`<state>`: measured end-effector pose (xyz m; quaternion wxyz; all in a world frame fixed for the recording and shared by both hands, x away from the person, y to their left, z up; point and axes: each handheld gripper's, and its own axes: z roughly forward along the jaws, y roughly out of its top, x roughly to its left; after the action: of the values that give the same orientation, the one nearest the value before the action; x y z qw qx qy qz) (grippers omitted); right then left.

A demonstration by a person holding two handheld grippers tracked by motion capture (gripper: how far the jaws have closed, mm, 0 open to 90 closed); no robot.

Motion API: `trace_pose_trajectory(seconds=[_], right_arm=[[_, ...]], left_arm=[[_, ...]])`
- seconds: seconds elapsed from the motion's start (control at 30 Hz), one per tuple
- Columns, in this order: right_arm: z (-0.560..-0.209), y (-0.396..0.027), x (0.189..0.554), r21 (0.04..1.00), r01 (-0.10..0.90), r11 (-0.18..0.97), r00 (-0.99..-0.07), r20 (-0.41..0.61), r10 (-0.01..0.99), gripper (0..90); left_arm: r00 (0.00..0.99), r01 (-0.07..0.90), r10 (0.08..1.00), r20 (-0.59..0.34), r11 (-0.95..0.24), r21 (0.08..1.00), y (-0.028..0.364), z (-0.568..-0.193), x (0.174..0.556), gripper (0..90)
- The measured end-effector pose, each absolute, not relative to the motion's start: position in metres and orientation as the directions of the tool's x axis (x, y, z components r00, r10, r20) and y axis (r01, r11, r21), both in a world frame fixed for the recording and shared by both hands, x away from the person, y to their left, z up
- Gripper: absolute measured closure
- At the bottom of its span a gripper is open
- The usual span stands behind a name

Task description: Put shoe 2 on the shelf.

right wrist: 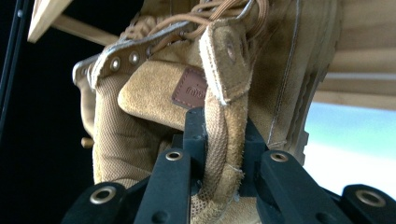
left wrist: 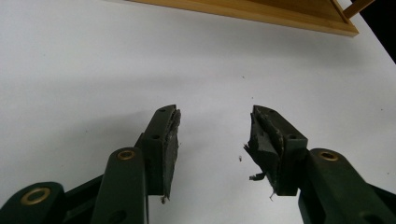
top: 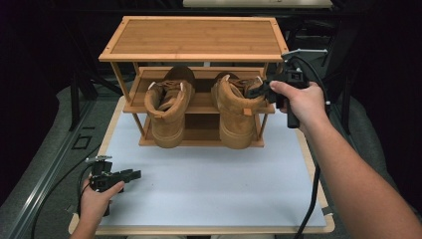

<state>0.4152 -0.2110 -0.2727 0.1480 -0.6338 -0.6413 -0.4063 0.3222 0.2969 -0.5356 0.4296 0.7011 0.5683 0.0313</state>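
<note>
Right tongs (right wrist: 219, 154) pinching the soft collar of the right boot (top: 234, 107) on the rack (top: 194, 37); left tongs (left wrist: 212, 140) spread, idle over the tabletop (top: 209, 174); boot likely heavy, suede floppy, collar the best hold

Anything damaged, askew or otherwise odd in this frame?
Yes. The left gripper has torn pads: ragged edges, with shreds hanging off the right one. On the rack, both boots sit tilted, toes hanging over the shelf edge, and the right gripper clamps the right boot's collar.
</note>
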Motion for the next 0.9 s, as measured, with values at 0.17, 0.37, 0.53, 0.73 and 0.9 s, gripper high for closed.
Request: trace_pose_trajectory(seconds=[0.17, 0.37, 0.53, 0.73, 0.9], right_arm=[[-0.276, -0.204, 0.430, 0.350, 0.921, -0.171, -0.138, 0.703, 0.697, 78.7], [-0.281, -0.199, 0.430, 0.384, 0.896, -0.221, -0.130, 0.705, 0.698, 78.7], [-0.290, -0.190, 0.422, 0.415, 0.879, -0.233, -0.146, 0.702, 0.697, 77.5], [-0.294, -0.186, 0.414, 0.429, 0.881, -0.198, -0.168, 0.676, 0.717, 70.8], [-0.299, -0.188, 0.410, 0.429, 0.882, -0.196, -0.190, 0.704, 0.684, 62.6]], left_arm=[[0.351, 0.770, 0.823, -0.447, 0.018, 0.638, 0.298, -0.536, 0.322, 51.8], [0.352, 0.769, 0.823, -0.445, 0.016, 0.639, 0.297, -0.536, 0.322, 51.8], [0.356, 0.766, 0.823, -0.441, 0.013, 0.643, 0.296, -0.534, 0.322, 51.8], [0.357, 0.767, 0.823, -0.442, 0.012, 0.641, 0.294, -0.535, 0.322, 51.8], [0.368, 0.756, 0.817, -0.445, 0.015, 0.654, 0.293, -0.528, 0.325, 52.2]])
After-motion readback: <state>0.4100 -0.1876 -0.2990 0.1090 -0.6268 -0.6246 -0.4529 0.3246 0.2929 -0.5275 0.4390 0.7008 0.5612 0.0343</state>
